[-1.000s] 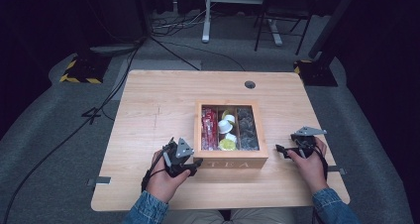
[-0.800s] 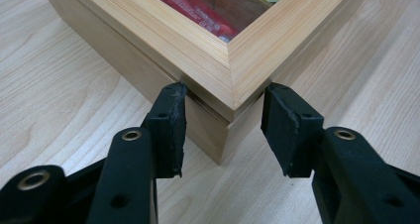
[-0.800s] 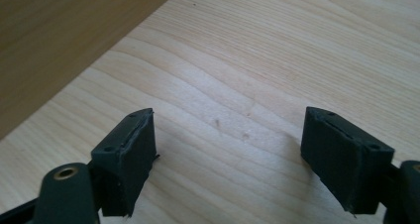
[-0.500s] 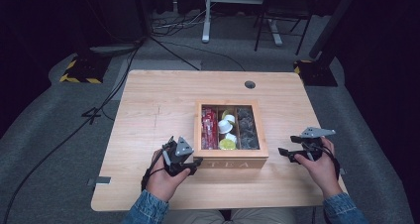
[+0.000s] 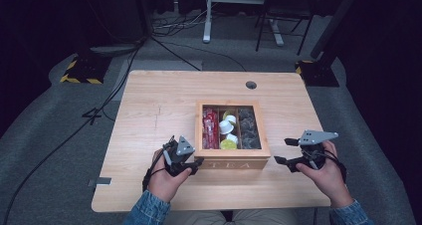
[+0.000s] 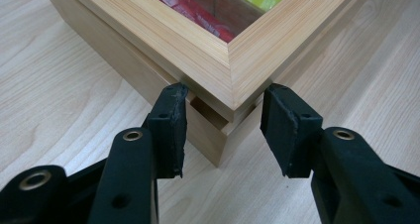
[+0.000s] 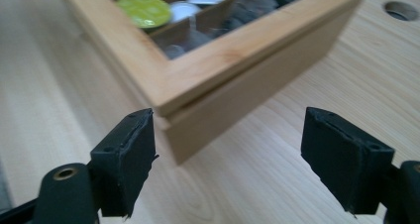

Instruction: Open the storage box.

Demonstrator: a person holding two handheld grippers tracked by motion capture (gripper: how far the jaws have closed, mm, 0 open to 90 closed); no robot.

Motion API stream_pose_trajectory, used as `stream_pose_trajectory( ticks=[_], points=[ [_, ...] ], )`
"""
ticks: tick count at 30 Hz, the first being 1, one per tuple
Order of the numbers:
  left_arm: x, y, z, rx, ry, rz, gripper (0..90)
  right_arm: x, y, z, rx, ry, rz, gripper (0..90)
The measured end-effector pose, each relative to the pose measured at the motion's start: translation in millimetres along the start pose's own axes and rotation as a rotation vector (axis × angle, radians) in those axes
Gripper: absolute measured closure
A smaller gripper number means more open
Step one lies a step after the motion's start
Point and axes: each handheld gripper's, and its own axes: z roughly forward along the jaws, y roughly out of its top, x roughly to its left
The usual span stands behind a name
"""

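Centrally, a shallow light-wood box lettered "TEA" on its near face (image 5: 232,163) stands on the pale wooden table (image 5: 149,105), toward the table's near edge and slightly right of its middle; the framed lid, with a clear pane, lies shut over three compartments. The left compartment holds red sachets (image 5: 210,129), the middle one white pods and yellow-green-topped pods (image 5: 228,135), and the right one dark grey pods (image 5: 248,129). At the near left corner of the box, the left gripper (image 6: 224,130), held in the person's left hand (image 5: 166,181), has its jaws spread moderately wide on either side of that corner; the left gripper view shows a narrow gap between lid and base there, with both pads just beside the wood, and contact cannot be told. The right gripper (image 5: 286,151), topped by a grey three-cornered plate and held in the person's right hand (image 5: 326,174), is to the right of the box, apart from it, jaws wide and gripping nothing; its own view places the near right corner of the box between and beyond the pads. A round cable hole (image 5: 251,84) lies near the table's far edge. Grey carpet (image 5: 45,135) surrounds the table.
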Motion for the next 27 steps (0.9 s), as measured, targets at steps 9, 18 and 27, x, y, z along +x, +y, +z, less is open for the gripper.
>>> stream_pose_trajectory(
  ticks=[9, 18, 27],
  points=[
    [0.3, 2.2, -0.5, -0.012, 0.009, 0.008, 53.2, 12.8, -2.2, 25.8, -0.021, 0.039, -0.021, 20.0],
    [0.3, 2.1, 1.2, -0.012, 0.006, 0.003, 53.2, 14.3, -3.4, 37.6, -0.077, 0.01, 0.008, 22.0],
    [0.3, 1.8, 2.3, -0.013, 0.001, -0.002, 53.3, 12.9, -3.7, 41.3, -0.098, 0.011, 0.002, 23.0]
  ],
)
